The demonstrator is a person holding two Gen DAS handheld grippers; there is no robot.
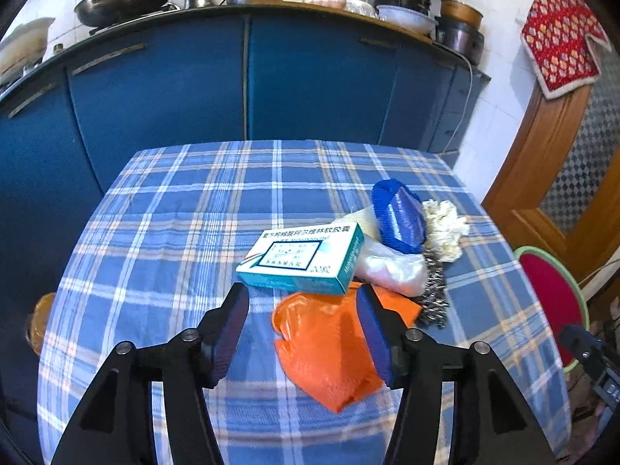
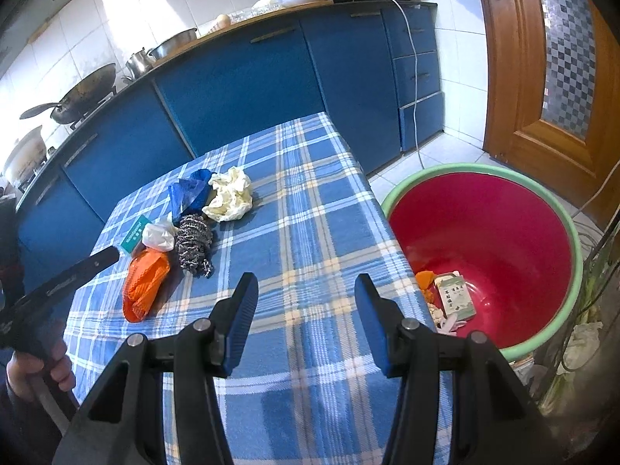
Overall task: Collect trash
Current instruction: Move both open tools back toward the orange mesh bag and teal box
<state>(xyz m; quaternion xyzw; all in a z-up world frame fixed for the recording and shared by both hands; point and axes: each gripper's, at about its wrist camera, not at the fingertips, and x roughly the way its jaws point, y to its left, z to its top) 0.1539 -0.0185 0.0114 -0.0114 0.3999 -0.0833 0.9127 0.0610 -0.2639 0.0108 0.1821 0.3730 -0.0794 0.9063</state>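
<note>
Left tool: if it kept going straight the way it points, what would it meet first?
Most likely the orange plastic bag, already partly between the open left tool; the teal box lies just beyond. Depth is uncertain.

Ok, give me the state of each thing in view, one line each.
Left tool: open, empty, over the orange bag.
Right tool: open, empty.
Orange bag: crumpled, on the table.
Teal box: closed, on the pile.
Scourer: on the table.
Paper wad: crumpled.
Bucket: open, some trash inside.
</note>
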